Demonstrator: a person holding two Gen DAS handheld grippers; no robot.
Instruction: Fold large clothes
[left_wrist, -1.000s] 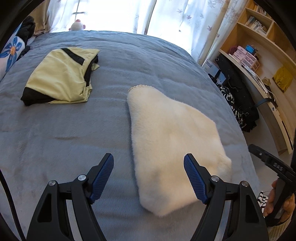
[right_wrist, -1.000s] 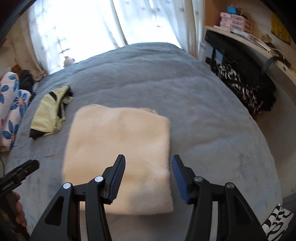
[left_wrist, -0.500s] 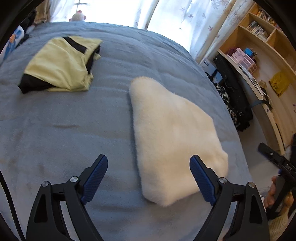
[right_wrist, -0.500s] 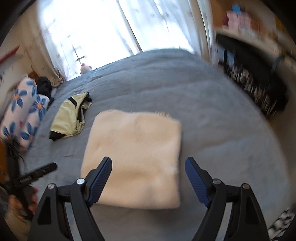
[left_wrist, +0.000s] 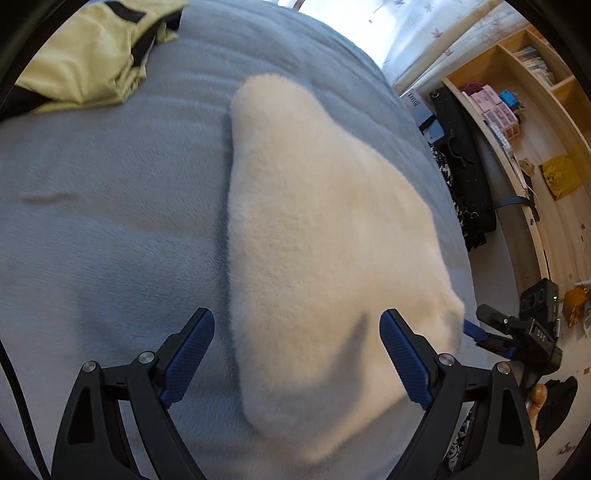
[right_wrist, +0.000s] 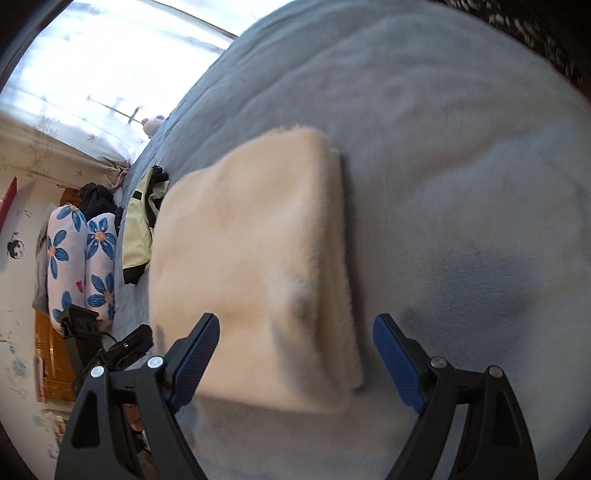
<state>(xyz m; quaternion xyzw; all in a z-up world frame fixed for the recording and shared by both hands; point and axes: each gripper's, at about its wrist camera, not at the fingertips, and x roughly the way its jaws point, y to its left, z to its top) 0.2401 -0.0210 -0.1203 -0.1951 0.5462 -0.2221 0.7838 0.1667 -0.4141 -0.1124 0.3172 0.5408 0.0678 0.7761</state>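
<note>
On the bed (left_wrist: 110, 206), the folded fleece (left_wrist: 314, 229) lies long axis away from both grippers. Left gripper (left_wrist: 295, 354) fingers released, straddling its near edge; right gripper (right_wrist: 295, 354) opening, over the near corner, prob. not touching.

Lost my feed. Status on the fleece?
Left gripper open, right gripper opening, nothing held. Cream fleece folded on bed. Nothing in the way.

I see a cream fleece (left_wrist: 321, 229) on my grey-blue bedspread (left_wrist: 110, 206); beyond the fleece, a yellow-and-black garment (left_wrist: 88, 55); pillows (right_wrist: 77, 258) white with blue flowers.
</note>
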